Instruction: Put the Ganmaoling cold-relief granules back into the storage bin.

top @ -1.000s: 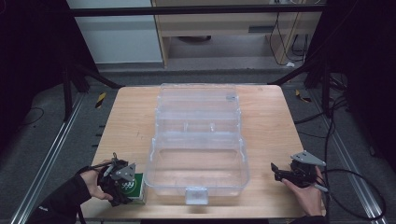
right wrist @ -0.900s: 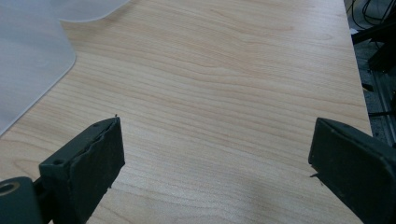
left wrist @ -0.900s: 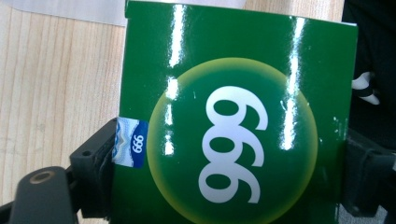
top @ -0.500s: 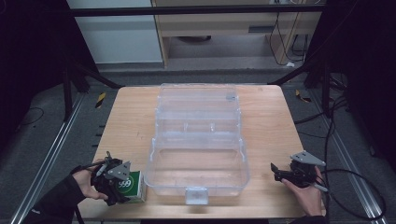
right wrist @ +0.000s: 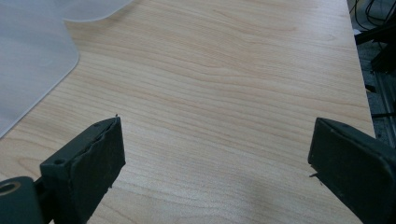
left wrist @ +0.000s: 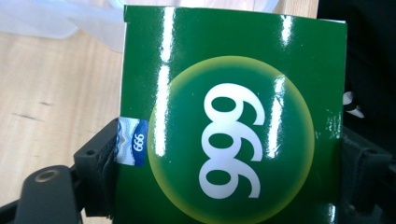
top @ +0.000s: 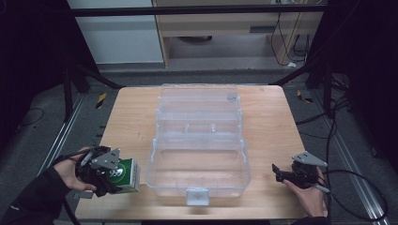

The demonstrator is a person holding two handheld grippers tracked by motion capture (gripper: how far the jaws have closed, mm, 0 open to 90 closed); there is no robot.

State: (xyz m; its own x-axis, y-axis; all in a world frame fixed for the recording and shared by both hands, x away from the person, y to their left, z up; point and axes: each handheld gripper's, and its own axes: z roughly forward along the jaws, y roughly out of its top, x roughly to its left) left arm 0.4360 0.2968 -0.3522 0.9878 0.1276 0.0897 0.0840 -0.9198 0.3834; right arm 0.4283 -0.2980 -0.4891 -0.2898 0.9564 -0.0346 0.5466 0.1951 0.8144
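Item: green box (left wrist: pixel 233 126), glossy card, a pale round badge on its broad face printed with white numerals (999 or 666, depending on which way up it is read) and a small blue label at one edge. Location: near-left corner of the wooden table (top: pixel 131 112), just beside the clear plastic case (top: pixel 199 154); the high view does not settle whether the box touches the tabletop.

Holder: left gripper (top: pixel 110 171), borne in the person's left hand (top: pixel 70 171). In the left gripper view the box sits squarely between the two black jaws, its narrow sides against the inner pads, one pad at the labelled edge and the other at the opposite edge. The jaws have just been closing and now clamp the box across its width. The broad printed face looks toward the gripper's camera; the box stretches away past the fingertips toward the case.

Item: clear plastic case, lid thrown back, occupying the table's middle, its latch tab on the near edge.

Holder: right gripper (top: pixel 291 176), in the right hand (top: pixel 309 194) at the near-right corner of the table. Its jaws stand wide apart over bare wood with nothing between them, well apart from the box.
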